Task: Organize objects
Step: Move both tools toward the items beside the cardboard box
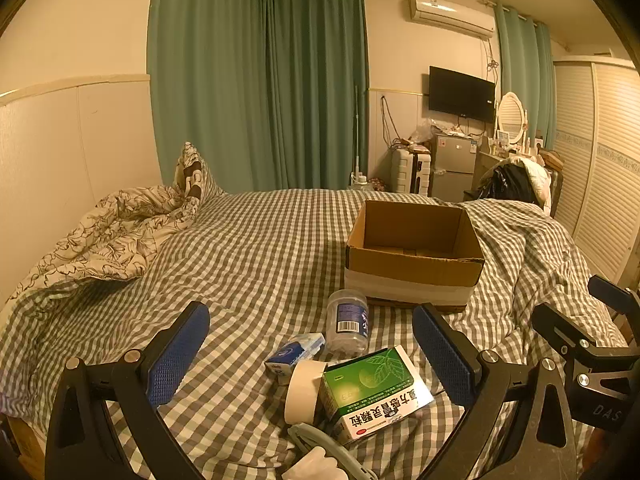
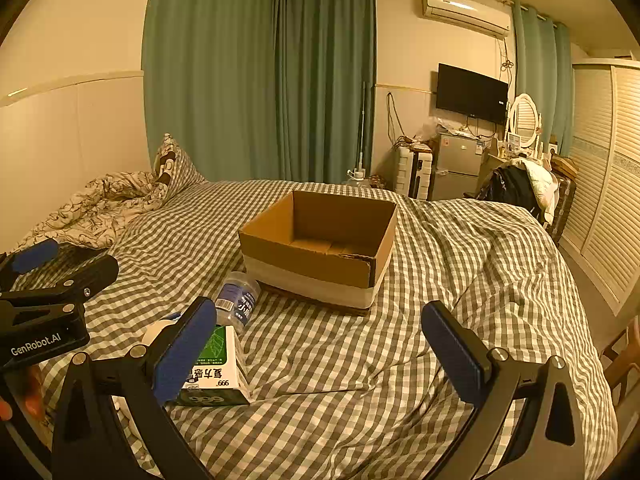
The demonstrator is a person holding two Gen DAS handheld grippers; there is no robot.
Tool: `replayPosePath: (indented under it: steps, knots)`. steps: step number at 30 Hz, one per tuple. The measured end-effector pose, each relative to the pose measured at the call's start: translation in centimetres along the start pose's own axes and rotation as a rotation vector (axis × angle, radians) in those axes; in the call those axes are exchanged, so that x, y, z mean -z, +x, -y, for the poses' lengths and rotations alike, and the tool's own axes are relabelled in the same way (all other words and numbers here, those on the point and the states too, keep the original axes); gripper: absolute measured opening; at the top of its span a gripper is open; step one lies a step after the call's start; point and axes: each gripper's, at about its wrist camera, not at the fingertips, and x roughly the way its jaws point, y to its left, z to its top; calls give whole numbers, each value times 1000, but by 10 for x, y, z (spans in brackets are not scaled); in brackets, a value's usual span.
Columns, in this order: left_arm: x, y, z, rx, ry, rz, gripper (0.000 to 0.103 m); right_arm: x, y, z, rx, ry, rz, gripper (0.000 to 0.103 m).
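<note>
An open cardboard box (image 1: 416, 264) stands on the checked bed, empty; it also shows in the right wrist view (image 2: 320, 256). In front of it lie a clear plastic jar (image 1: 347, 322), a small blue-and-white packet (image 1: 294, 354), a roll of tape (image 1: 306, 390), a green-and-white medicine box (image 1: 374, 394) and a grey-green item (image 1: 320, 446) at the bottom edge. My left gripper (image 1: 312, 360) is open above this pile, holding nothing. My right gripper (image 2: 320, 352) is open and empty over bare bedding, with the medicine box (image 2: 218, 368) and jar (image 2: 236, 300) beside its left finger.
A crumpled floral quilt (image 1: 104, 240) lies at the bed's far left. Green curtains (image 1: 260, 80), a small fridge (image 1: 452, 168), a TV and a dresser stand beyond the bed. A louvred wardrobe (image 2: 608, 184) runs along the right.
</note>
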Motion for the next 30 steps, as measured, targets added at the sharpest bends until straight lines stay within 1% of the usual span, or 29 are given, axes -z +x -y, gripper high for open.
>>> replayPosePath:
  steps: [12,19,30]
  knots:
    - [1,-3,-3,0,-9,0,103,-1,2,-10,-16,-17,-8,103]
    - [-2,-7,-7,3,-14,14,103,-1,2,-11,-19,-20,-9,103]
    - [-6,-12,-12,3,-17,22,103,-3,-6,-17,-35,-31,0,103]
